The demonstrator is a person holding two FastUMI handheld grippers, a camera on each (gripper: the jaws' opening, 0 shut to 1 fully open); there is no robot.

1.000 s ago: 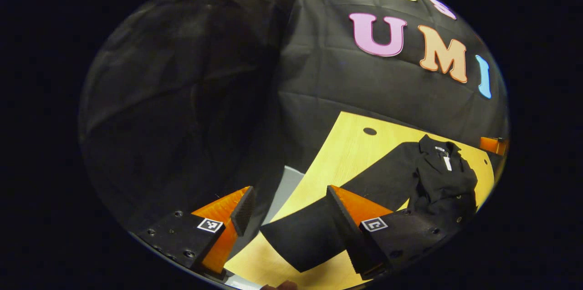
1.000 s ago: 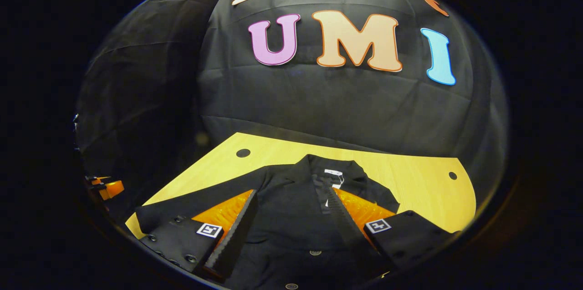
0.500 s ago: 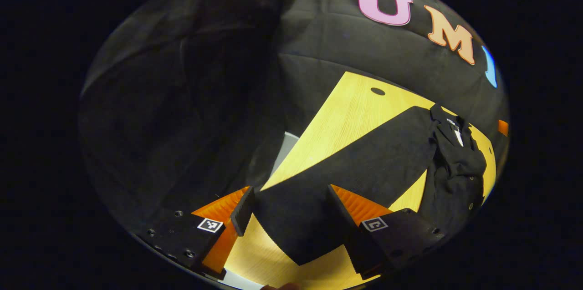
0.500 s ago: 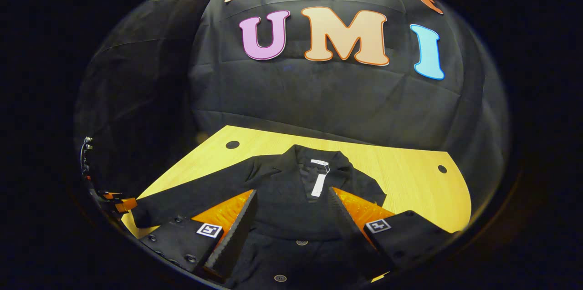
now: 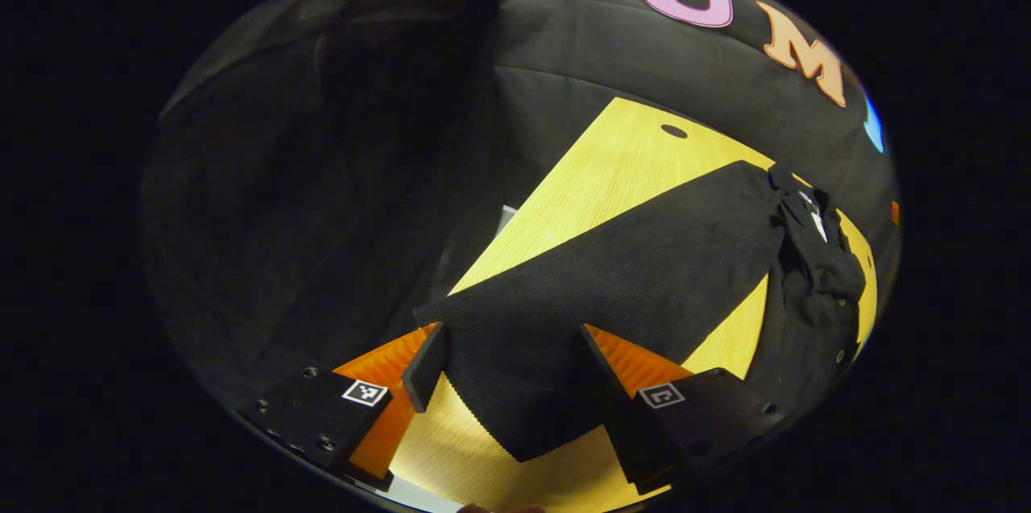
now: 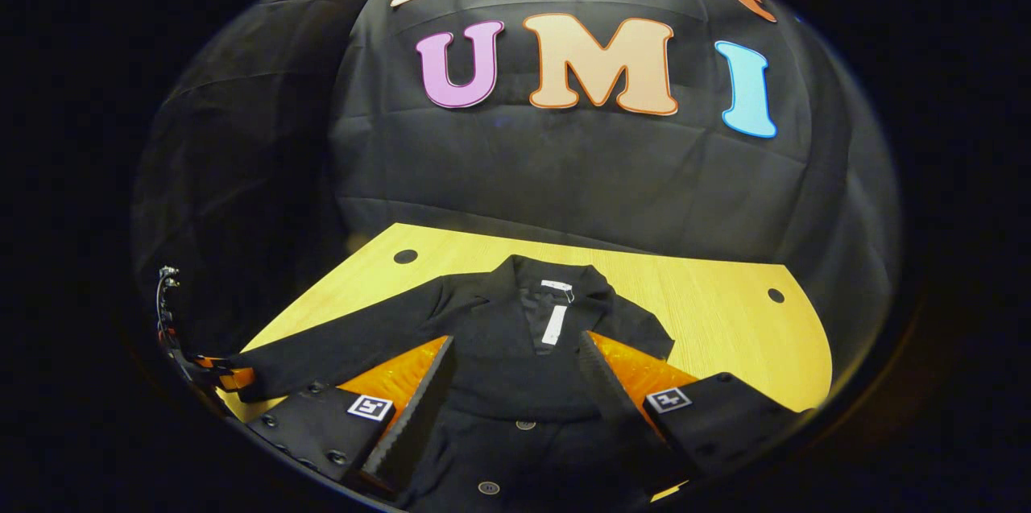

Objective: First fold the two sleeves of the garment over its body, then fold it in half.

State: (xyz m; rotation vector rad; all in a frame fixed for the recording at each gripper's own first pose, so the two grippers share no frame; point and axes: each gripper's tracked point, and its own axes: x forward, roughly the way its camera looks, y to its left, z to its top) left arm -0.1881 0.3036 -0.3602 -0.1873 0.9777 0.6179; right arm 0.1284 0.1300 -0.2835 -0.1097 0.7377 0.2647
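Note:
A black jacket (image 6: pixel 515 352) lies face up on the yellow table (image 6: pixel 725 336), collar and white tag (image 6: pixel 554 324) toward the wall. Its long sleeve (image 5: pixel 644 271) stretches flat from the bunched body (image 5: pixel 813 287) to the table's corner. My left gripper (image 5: pixel 507 368) is open, one finger on each side of the sleeve's cuff end (image 5: pixel 515 384). In the right gripper view that gripper (image 6: pixel 219 374) sits at the sleeve's far left tip. My right gripper (image 6: pixel 515 352) hangs open over the jacket's chest, holding nothing.
The table (image 5: pixel 620 167) has a dark cable hole (image 6: pixel 405 256) at its back left and another (image 6: pixel 776 295) at its back right. Its left edge runs just beside the cuff, with grey floor (image 5: pixel 506 215) below. Bare wood lies right of the jacket.
My left gripper has moved forward and down along the sleeve, so the cuff now lies between its open fingers. The right gripper has pulled back slightly over the jacket.

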